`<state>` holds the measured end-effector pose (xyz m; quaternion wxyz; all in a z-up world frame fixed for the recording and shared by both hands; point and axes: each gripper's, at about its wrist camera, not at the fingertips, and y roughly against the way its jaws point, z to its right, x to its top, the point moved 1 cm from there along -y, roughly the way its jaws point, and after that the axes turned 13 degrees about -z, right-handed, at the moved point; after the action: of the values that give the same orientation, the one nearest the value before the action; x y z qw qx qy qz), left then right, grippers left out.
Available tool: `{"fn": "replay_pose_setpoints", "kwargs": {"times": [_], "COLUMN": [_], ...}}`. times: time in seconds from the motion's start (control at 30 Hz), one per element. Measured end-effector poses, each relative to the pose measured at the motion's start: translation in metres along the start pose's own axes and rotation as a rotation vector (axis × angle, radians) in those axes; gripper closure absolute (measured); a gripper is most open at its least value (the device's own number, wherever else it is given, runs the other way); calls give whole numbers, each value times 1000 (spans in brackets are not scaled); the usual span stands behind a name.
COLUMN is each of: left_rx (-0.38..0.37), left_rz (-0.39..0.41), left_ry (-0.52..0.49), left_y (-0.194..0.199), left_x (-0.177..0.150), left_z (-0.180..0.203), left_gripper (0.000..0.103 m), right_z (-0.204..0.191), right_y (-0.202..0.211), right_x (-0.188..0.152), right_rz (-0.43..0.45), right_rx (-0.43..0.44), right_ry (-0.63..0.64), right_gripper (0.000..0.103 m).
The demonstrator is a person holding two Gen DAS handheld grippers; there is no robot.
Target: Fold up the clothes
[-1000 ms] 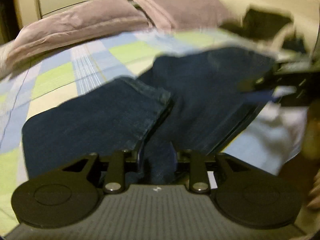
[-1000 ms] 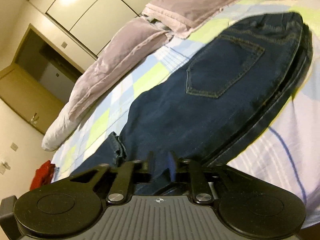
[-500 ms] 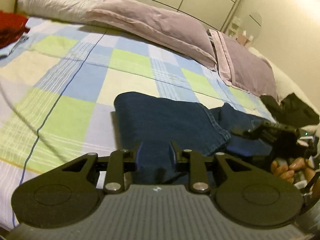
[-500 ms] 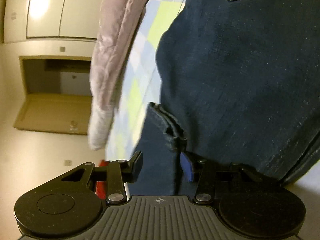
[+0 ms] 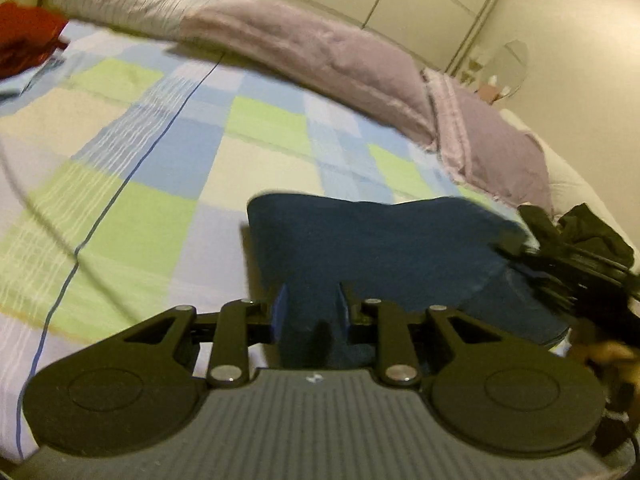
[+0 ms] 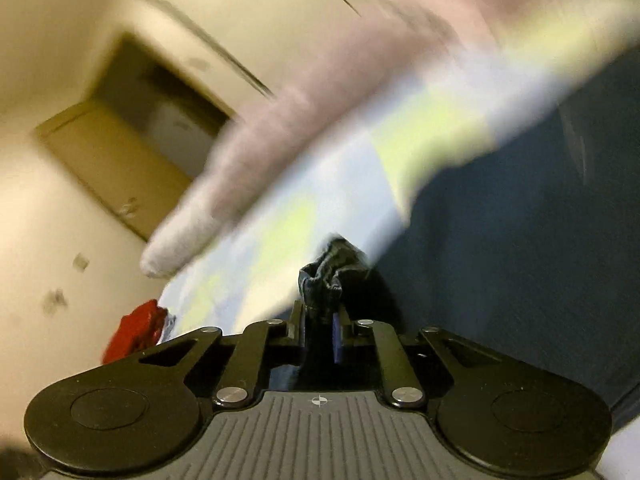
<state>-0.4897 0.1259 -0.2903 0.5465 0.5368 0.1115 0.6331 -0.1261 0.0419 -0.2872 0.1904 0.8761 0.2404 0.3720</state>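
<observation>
No text, label, brand name or number can be read anywhere in either wrist view; the right one is blurred.

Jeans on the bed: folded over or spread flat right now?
Folded over: the jeans lie doubled on the checked bedspread, an upper layer overlapping the lower.

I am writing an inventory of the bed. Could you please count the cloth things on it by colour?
Blue: 1, the jeans
Red: 1, the red garment
Black: 1, the black garment
Lilac: 2, the long pillow and the square pillow
Total: 5
</observation>
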Motion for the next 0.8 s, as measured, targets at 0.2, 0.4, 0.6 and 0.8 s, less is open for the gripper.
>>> {"fn": "replay_pose_setpoints", "kwargs": {"times": [0.2,0.4,0.6,0.8], "left_rx": [-17,30,91,112], "left_rz": [-30,-70,-116,-66], "left_ry": [-66,-111,-137,-198], "left_y": [-20,-33,-42,-45], "left_x": [4,1,-4,18], "left_z": [23,33,33,39], "left_gripper": [82,84,84,91], "right_z": [44,45,62,7], "right_y": [23,30,16,37], "right_x": [-20,-23,-33,-19], "right_rz": [-22,-3,-121,10], "right_rx": [-195,-176,-229,-464], "right_ry": [-180,-198,-264,93], "right_gripper": [92,92,92,66]}}
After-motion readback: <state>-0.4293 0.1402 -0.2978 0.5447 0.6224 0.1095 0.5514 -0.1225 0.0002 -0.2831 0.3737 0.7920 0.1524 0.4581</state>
